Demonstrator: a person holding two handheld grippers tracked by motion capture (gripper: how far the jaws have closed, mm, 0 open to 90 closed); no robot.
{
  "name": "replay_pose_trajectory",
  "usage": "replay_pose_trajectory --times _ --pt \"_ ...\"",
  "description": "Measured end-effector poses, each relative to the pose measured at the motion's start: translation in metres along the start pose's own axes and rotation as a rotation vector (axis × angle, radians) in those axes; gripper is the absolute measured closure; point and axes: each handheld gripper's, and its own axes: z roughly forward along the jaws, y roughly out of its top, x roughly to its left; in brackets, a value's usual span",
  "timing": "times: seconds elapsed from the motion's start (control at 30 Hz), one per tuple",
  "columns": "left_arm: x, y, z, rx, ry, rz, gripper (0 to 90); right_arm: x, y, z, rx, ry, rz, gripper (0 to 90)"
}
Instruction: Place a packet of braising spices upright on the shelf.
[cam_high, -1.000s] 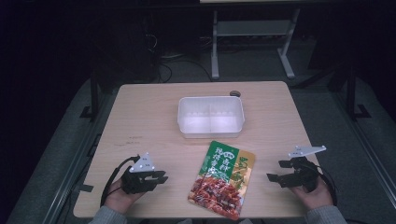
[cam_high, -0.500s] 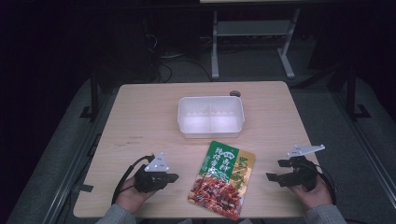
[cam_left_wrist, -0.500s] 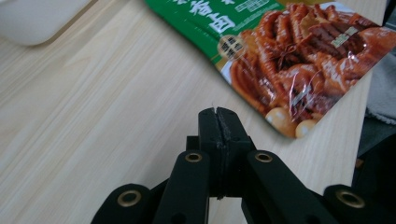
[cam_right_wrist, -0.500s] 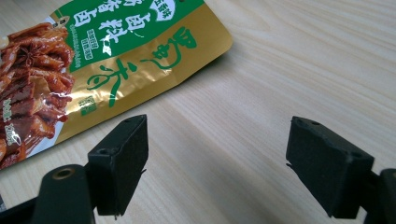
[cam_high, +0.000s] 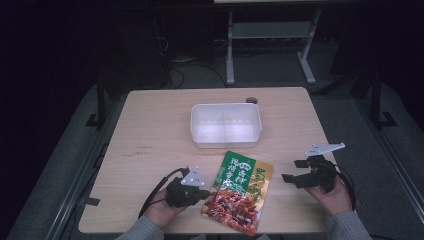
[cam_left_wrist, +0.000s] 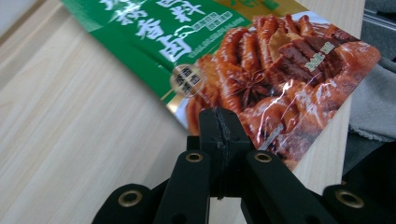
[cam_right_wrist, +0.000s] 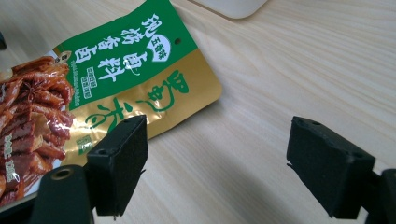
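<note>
Glossy foil pouch (cam_high: 239, 191) lies flat; left hand-held gripper (cam_left_wrist: 218, 122) closed, right hand-held gripper (cam_right_wrist: 215, 156) wide

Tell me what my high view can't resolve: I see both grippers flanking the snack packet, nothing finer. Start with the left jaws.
Observer: In the left gripper view, the left gripper has its jaws pressed together, tips at the edge of the packet. I cannot tell whether any film is pinched between them.
Operator: Report the right one.
Observer: The right gripper is wide open, with bare table between its jaws. The packet's gold corner lies just past one jaw, untouched.
Operator: Read me the packet.
Observer: Green top with white Chinese characters, and a star anise printed on the braised-meat photo.
Operator: Check the white tub.
Observer: The white tub sits beyond the packet; its corner shows in the right gripper view.
</note>
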Motion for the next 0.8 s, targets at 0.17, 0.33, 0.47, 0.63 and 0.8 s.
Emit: replay_pose_trajectory --times 0.17,0.33,0.47,0.63,0.8 --pt "-0.007 0.003 0.006 0.019 -0.015 0.034 89.9 -0.002 0.008 0.006 0.031 0.009 0.007 18.5" --pt "-0.012 0.002 0.008 0.024 -0.025 0.044 89.9 0.0 0.026 0.017 0.054 0.02 -0.002 18.8" --pt "-0.012 0.001 0.007 0.025 -0.03 0.047 89.9 0.003 0.037 0.023 0.05 0.024 -0.012 19.4" --pt "-0.012 -0.002 0.005 0.019 -0.033 0.031 89.9 0.009 0.054 0.035 0.067 0.05 -0.03 21.2" --pt "-0.015 -0.001 0.007 0.02 -0.04 0.043 89.8 0.008 0.061 0.05 0.1 0.058 -0.017 22.1"
